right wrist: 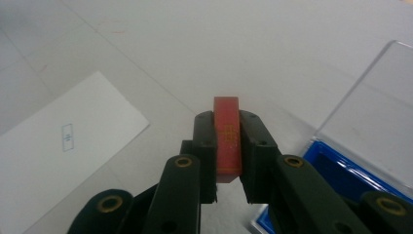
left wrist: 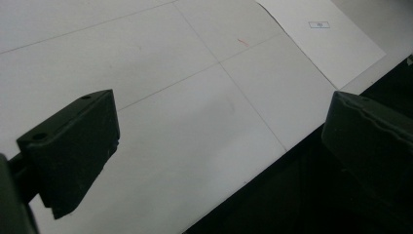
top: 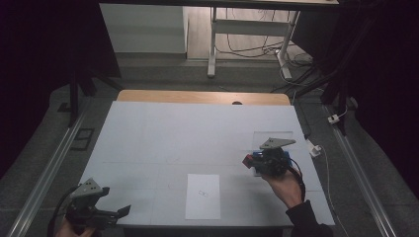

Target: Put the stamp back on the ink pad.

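Blue case point(right wrist: 336, 170) beside paper sheet point(right wrist: 53, 161)

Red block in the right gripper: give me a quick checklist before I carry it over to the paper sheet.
1. Right gripper shut on the red block: ok.
2. Block seated squarely between the pads: ok, upright in the right gripper view.
3. White sheet bare apart from its small printed mark: ok.
4. Left gripper open, off at the near left table corner: ok.
5. Blue case clear of the block: ok.
6. Block's underside: cannot tell.
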Demonstrator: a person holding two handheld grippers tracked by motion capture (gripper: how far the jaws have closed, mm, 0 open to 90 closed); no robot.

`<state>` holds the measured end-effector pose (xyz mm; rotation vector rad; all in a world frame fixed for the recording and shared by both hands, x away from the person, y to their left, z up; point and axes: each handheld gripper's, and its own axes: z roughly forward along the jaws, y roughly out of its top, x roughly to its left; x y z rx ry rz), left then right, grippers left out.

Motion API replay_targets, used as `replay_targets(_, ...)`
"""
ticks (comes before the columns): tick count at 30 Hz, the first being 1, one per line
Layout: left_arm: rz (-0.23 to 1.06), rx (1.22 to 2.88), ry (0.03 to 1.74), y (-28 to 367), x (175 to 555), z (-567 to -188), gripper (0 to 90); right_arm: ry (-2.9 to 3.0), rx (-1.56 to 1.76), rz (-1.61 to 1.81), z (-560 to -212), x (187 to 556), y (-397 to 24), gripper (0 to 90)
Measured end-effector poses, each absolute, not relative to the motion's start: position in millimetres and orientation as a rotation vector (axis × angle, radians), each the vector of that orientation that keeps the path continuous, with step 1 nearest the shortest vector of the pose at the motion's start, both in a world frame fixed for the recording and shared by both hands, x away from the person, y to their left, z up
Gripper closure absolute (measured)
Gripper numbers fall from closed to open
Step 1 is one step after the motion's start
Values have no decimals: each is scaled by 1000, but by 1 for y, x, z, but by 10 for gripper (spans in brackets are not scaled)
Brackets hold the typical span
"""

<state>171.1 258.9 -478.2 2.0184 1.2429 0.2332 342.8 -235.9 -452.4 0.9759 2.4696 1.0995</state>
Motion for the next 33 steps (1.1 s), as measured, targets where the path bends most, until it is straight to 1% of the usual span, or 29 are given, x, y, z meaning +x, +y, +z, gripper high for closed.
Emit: replay_targets(33, 233, 2018, 1241, 259, 171, -478, 8, 2295, 1187, 948, -456, 367, -302, 792)
